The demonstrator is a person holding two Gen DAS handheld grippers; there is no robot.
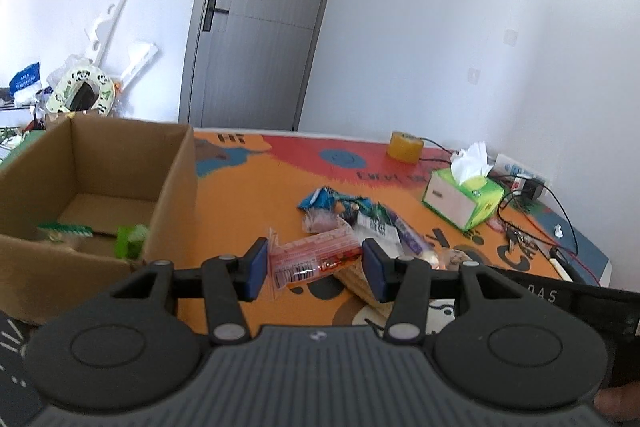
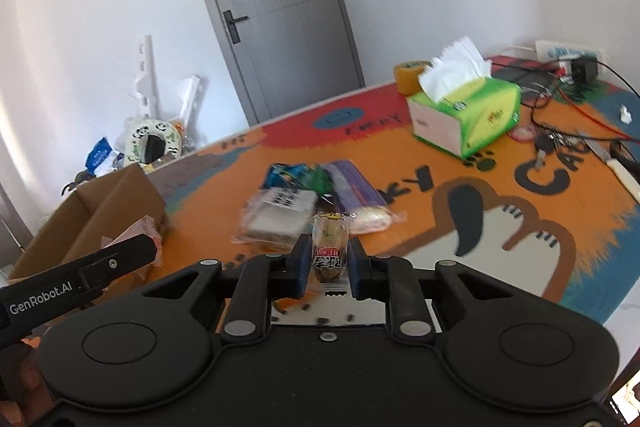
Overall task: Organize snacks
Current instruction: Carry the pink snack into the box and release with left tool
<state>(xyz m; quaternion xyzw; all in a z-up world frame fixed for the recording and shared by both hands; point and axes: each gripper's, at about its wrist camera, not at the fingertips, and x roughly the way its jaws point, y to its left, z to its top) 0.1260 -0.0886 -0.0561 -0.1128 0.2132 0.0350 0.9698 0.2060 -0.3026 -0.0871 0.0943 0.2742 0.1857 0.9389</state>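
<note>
The left gripper [image 1: 314, 267] has its blue-padded jaws clamped on a clear plastic snack packet with red and orange print [image 1: 310, 259], held lengthwise between the pads above the table. The right gripper [image 2: 329, 263] is closed narrowly on a small clear-wrapped snack with a red label and dark filling [image 2: 329, 251], which stands upright between the pads. The remaining loose pile of wrapped snacks [image 2: 312, 195], including a blue packet, a purple packet and a white bar, lies on the orange cartoon-printed table mat [image 2: 440, 211] near the table's centre, just beyond the right gripper. An open brown cardboard box [image 1: 100, 163] stands at the left side of the table; green-wrapped items [image 1: 130, 239] lie on its floor. A green and white tissue box [image 2: 468, 119] sits farther back on the right, with a roll of yellow tape [image 2: 408, 75] just behind it and tangled cables and keys to its right. A grey door [image 2: 276, 11] stands closed in the white wall behind the table.
</note>
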